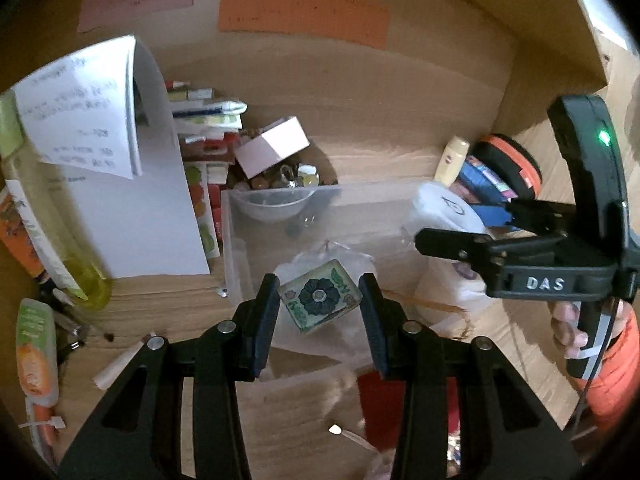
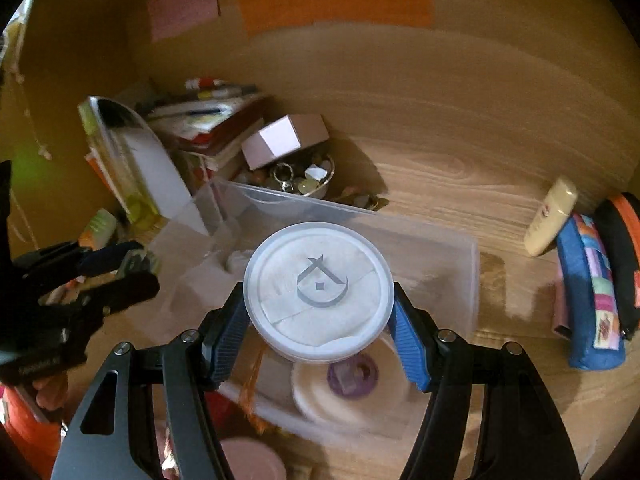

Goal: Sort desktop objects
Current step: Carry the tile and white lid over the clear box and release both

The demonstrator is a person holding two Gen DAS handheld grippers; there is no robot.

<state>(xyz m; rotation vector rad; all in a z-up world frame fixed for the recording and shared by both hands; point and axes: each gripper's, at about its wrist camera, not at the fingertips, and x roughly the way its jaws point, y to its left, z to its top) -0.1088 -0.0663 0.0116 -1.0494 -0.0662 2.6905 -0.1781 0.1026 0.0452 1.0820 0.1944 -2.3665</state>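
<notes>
My right gripper point(image 2: 320, 328) is shut on a round white jar point(image 2: 318, 298) with a grey logo on its lid and holds it above the clear plastic bin point(image 2: 460, 264). The jar also shows in the left wrist view point(image 1: 444, 208). My left gripper point(image 1: 320, 308) hovers over the same bin point(image 1: 230, 240). A square green tile with a dark flower point(image 1: 320, 300) sits between its fingers point(image 1: 266, 320), which stand a little apart from the tile's edges. Whether they grip it I cannot tell. A white disc with a purple centre point(image 2: 352, 376) lies in the bin under the jar.
A bowl of trinkets point(image 2: 304, 180) with a pink box point(image 2: 284, 140) on it stands behind the bin. Stacked books point(image 1: 204, 120), a folded white sheet point(image 1: 120, 160) and a yellow-green bottle point(image 1: 60, 220) are at the left. A cream tube point(image 2: 552, 216) and a blue pouch point(image 2: 588, 288) lie at the right.
</notes>
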